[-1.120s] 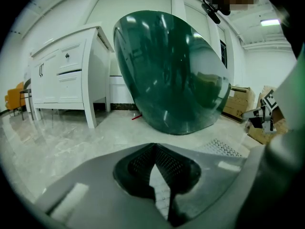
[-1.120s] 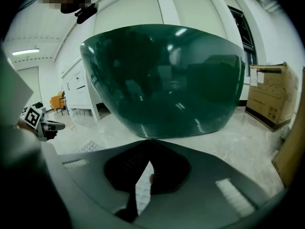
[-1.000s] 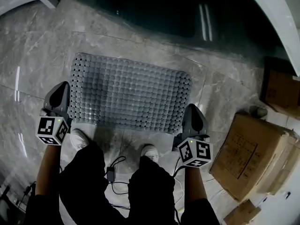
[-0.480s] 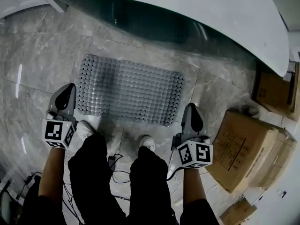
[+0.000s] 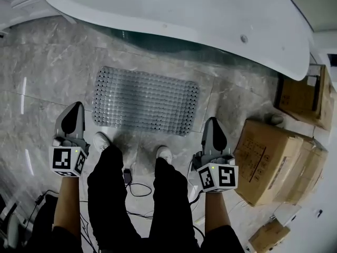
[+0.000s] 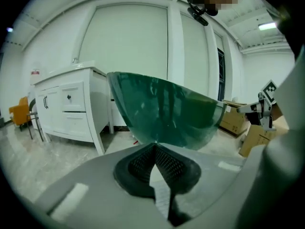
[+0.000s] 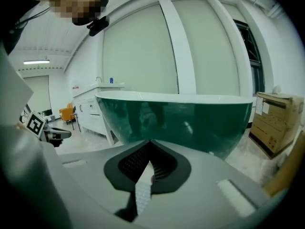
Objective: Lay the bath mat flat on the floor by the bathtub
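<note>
Both tongs are closed and hold nothing. The left tongs [image 5: 73, 112] have their two dark ribbed pads meeting at the tip, with only a thin slit lower down, and no object sits between them. The right tongs [image 5: 211, 125] are pinched tip to tip in the same way and are equally empty. I hold one on each side of my legs, off the floor, both pointing forward and a little down toward the bathtub [image 5: 184, 15], whose glossy green outer wall fills the middle of both gripper views. The bath mat [image 5: 143, 100] lies spread flat on the grey marble floor [image 5: 47, 62], bumpy side up. Its long edge runs along the tub's base and its near edge is just ahead of my left shoe [image 5: 101, 140] and right shoe [image 5: 164, 153]. Neither pair of tongs touches the mat. In the head view the left tip shows just outside its near left corner and the right tip just outside its near right corner. Cardboard boxes [image 5: 274, 159] are stacked on the floor to my right, near the tub's end. A thin black cable [image 5: 138, 186] trails across the tiles between my feet. Through the left gripper view a white cabinet [image 6: 66, 109] stands beside the tub.
</note>
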Tool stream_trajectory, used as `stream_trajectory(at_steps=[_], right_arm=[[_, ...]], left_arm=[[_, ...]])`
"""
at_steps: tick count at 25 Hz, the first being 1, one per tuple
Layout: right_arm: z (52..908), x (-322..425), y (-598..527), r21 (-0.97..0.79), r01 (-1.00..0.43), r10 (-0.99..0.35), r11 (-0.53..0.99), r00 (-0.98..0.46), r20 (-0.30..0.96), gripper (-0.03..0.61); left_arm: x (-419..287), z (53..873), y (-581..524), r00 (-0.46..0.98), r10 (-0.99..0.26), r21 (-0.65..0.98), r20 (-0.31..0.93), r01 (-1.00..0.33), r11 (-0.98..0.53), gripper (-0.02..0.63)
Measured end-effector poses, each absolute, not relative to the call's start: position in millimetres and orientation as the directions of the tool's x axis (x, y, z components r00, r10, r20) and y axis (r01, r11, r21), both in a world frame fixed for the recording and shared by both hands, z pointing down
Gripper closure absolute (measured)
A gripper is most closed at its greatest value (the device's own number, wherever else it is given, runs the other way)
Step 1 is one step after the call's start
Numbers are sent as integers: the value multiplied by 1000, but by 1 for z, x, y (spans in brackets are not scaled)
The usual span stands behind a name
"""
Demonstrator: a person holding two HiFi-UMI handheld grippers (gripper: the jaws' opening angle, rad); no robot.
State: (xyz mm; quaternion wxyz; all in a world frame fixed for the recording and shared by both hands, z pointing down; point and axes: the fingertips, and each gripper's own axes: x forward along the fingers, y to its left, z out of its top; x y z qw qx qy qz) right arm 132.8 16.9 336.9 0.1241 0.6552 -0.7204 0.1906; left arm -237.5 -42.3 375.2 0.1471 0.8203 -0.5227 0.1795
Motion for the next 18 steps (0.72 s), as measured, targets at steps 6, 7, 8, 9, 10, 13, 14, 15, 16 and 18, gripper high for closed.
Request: stream_trajectory(at_steps=[6, 7, 8, 9, 10, 13, 14, 15, 16, 18], right_arm=[[287, 129, 20, -155, -986, -908, 68, -126, 400, 555], [275, 129, 20, -169, -984, -912, 65, -127, 390, 554], [263, 129, 21, -175, -983, -915, 62, -126, 382, 554], [251, 130, 22, -174, -983, -918, 61, -123, 376, 554], [240, 130, 23, -170, -984, -920, 59, -120, 373, 554], [214, 133, 26, -159, -986, -925, 50, -106, 366, 554], [207, 134, 27, -154, -987, -926, 47, -101, 364, 554], [199, 133, 28, -144, -988, -927, 50, -99, 362, 554], [191, 131, 29, -128, -990, -928, 59, -102, 359, 554], [175, 128, 30, -138, -989, -931, 60, -105, 348, 554]], left_arm=[[-225, 315, -38, 388, -813, 38, 433, -909, -414, 614], [-222, 306, -36, 393, -812, 33, 432, -906, -421, 614], [-220, 299, -34, 397, -811, 31, 429, -904, -426, 614], [-219, 291, -32, 402, -811, 35, 425, -903, -429, 614], [-216, 284, -29, 407, -810, 44, 421, -902, -430, 614], [-204, 257, -26, 425, -801, 73, 421, -896, -437, 614], [-201, 248, -26, 429, -799, 86, 421, -896, -435, 614], [-198, 238, -26, 432, -799, 96, 419, -896, -434, 614], [-196, 230, -26, 435, -798, 101, 417, -895, -435, 614], [-189, 214, -26, 448, -795, 103, 408, -888, -447, 614]])
